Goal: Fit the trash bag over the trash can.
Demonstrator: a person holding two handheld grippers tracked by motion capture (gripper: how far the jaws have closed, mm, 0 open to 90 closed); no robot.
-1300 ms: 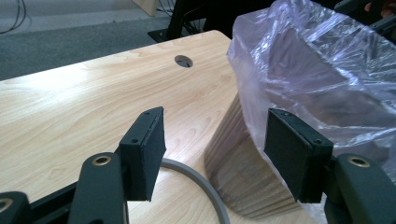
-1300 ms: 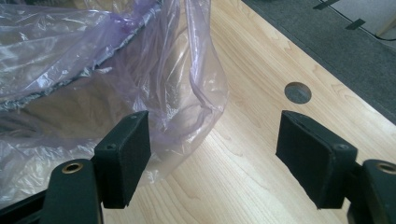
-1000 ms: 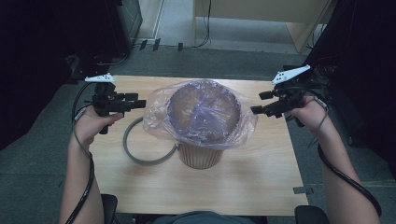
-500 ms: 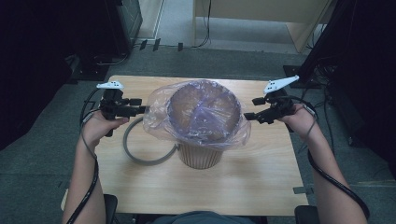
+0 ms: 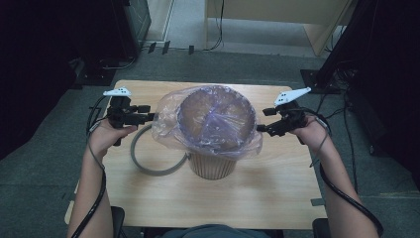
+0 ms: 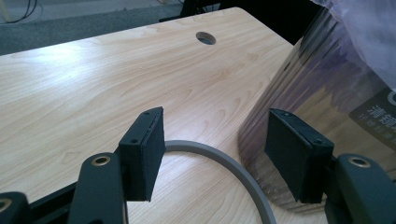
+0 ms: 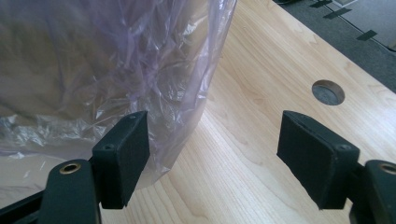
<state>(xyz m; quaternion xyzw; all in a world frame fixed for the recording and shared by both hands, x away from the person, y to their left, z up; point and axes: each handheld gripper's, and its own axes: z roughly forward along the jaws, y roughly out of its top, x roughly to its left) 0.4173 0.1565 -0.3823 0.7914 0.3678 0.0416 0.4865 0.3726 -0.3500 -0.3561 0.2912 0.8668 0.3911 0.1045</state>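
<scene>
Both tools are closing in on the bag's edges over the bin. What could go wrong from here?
The thin clear plastic bag could tear or slip off the ribbed beige bin if the open left tool and right tool pull unevenly. A sideways tug might tip the bin onto the grey ring.

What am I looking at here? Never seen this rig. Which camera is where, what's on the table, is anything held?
There's no robot: a person holds a two-jaw claw in each hand. The high view looks down on the wooden table from above the person's side, with the left claw at the left and the right claw at the right. The other two pictures come from cameras riding on each claw, looking along its black jaws.

On the table stands a ribbed bin lined with a clear plastic bag folded over its rim. A grey ring lies beside its base. Both claws are open at the bag's edges and hold nothing.
</scene>
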